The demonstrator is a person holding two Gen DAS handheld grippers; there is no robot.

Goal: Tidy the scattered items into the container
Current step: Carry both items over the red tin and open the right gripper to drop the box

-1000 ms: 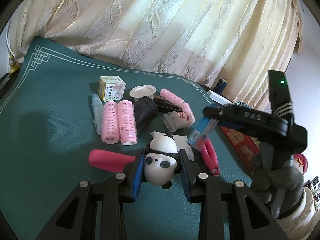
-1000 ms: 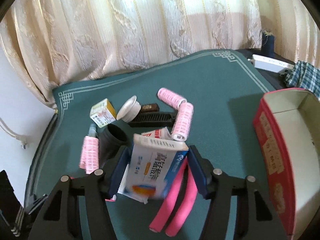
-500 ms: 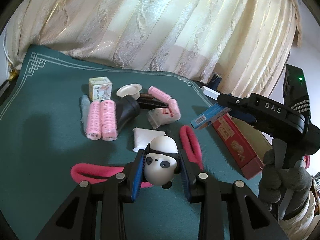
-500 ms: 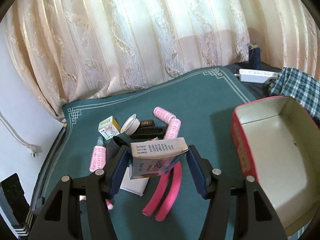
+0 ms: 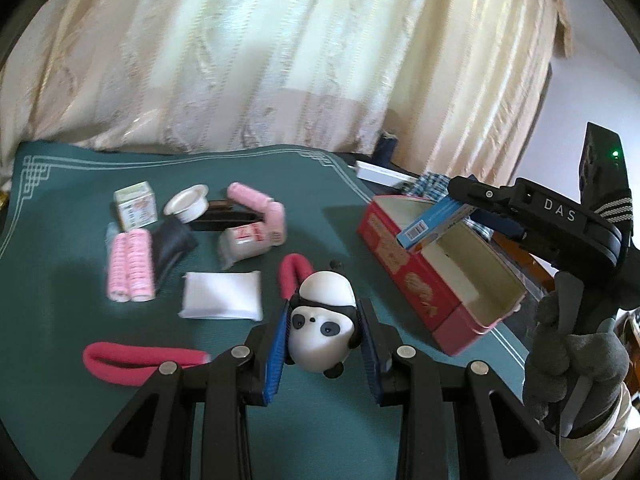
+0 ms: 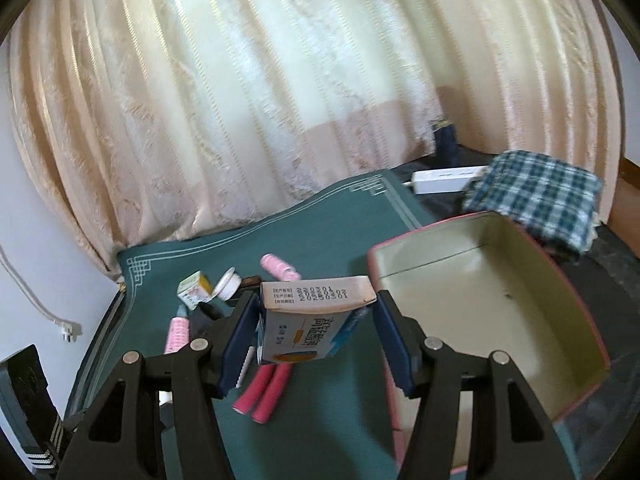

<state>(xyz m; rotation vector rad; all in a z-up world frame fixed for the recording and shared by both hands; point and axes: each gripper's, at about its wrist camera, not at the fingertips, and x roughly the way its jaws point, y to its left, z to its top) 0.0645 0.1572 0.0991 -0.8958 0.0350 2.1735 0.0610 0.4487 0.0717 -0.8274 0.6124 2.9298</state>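
Note:
My left gripper (image 5: 322, 334) is shut on a white and black panda figurine (image 5: 322, 322), held above the green mat. To its right stands the open red tin (image 5: 404, 268), with nothing visible inside. My right gripper (image 6: 316, 314) is shut on a blue and white medicine box (image 6: 308, 328), which hangs tilted beside the tin (image 6: 400, 240); in the left wrist view that box (image 5: 436, 222) is over the tin's far rim. Pink hair rollers (image 5: 130, 266), bent pink foam curlers (image 5: 140, 360) and a white pad (image 5: 222, 294) lie scattered on the mat.
A small carton (image 5: 134, 204), white cap (image 5: 186, 204), black comb (image 5: 224, 220) and plastic packet (image 5: 244, 242) lie at the mat's back. A plaid cloth (image 6: 536, 196) and power strip (image 6: 448, 176) sit behind the tin. A gloved hand (image 5: 572, 352) holds the right gripper. Curtains hang behind.
Both grippers have risen and swung right, away from the pile and towards the red tin, each still holding its item. The medicine box has tipped from face-on to top-on.

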